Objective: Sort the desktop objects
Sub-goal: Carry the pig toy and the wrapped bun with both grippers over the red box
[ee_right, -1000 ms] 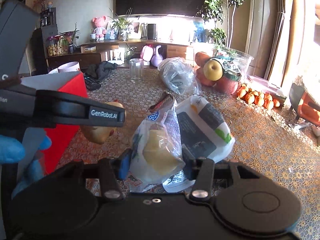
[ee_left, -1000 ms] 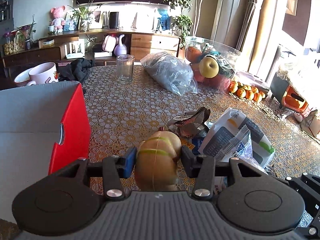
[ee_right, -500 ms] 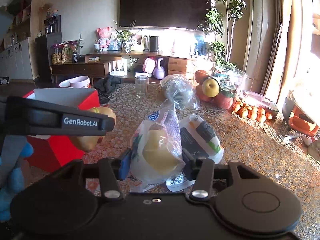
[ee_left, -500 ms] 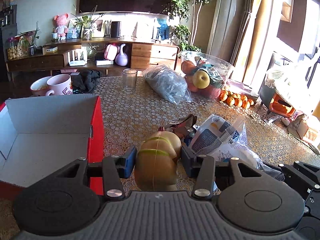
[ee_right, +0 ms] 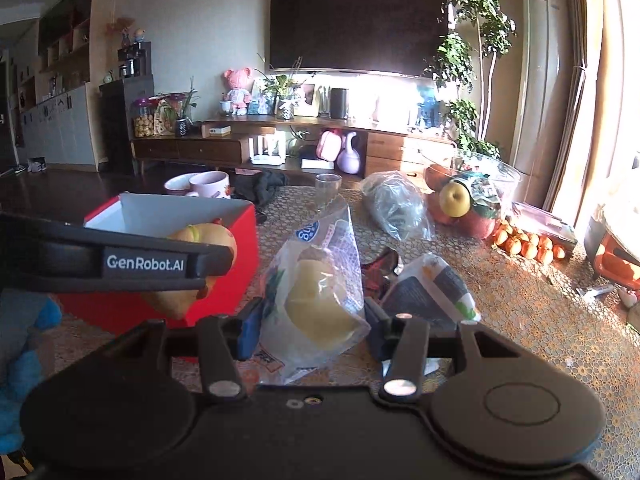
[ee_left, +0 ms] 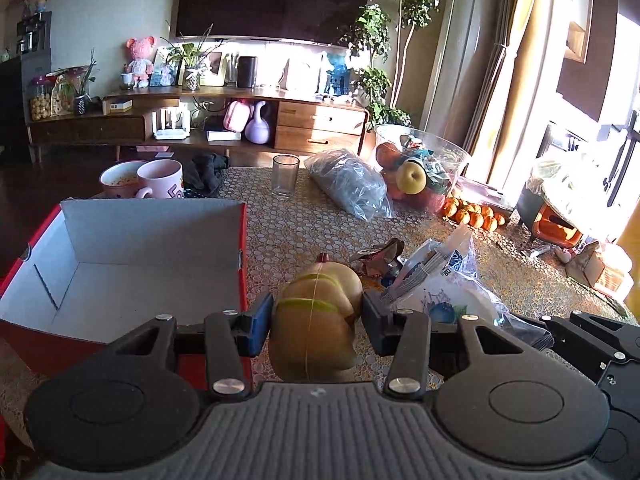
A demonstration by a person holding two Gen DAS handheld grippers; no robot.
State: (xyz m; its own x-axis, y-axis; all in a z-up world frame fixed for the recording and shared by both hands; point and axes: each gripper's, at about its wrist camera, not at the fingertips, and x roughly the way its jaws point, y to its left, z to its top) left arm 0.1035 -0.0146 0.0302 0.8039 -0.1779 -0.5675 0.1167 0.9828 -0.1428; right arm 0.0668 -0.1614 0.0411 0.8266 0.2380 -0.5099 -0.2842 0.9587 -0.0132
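Above the lace-covered table [ee_left: 312,224], two grippers each clamp one item: the left gripper [ee_left: 318,322] squeezes a tan toy burger [ee_left: 316,320] with green layers, just beside one open red box [ee_left: 132,264]; the right gripper [ee_right: 312,326] pinches a clear bag [ee_right: 316,304] holding what looks like pale bread.

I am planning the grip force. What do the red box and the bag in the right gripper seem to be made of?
Red box: likely cardboard, glossy red outside, matte pale inside, with fold creases. Bag: thin clear printed plastic film, wrinkled and shiny; a pale yellow item shows through.
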